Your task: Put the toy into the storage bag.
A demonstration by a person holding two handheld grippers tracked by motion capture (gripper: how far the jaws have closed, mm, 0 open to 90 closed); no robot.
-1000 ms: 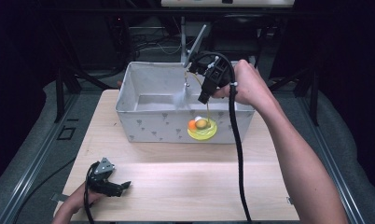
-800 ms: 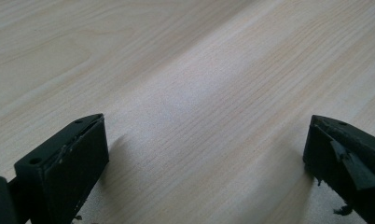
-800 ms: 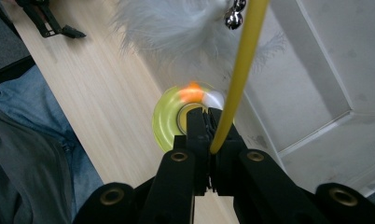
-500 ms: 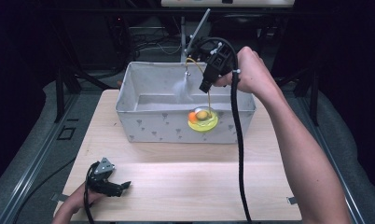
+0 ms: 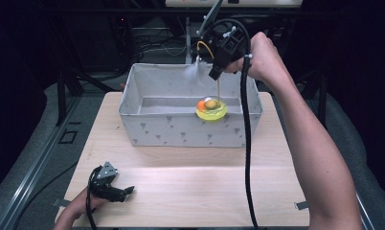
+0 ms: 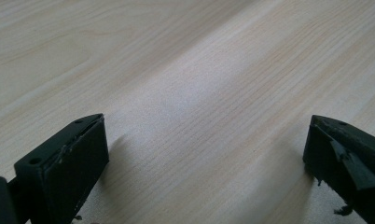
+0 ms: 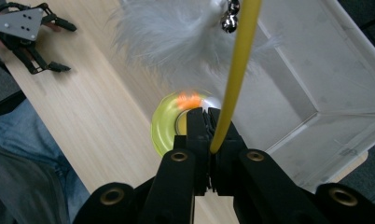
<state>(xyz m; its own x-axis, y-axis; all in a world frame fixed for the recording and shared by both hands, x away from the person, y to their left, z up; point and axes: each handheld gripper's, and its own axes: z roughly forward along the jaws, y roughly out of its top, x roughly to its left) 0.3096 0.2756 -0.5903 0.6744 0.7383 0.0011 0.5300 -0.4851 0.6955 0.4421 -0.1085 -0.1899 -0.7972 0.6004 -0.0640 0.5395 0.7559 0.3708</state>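
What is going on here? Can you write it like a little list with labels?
place: wooden table
box: grey fabric bin with small triangle print, open top
toy: cat wand, yellow stick, white feather, little bells
disc: yellow-green round toy with orange bit, hanging at the bin's front wall
right gripper: lifted above the bin, jaws shut on the yellow stick
left gripper: low over the table's near left corner, jaws open, nothing between them
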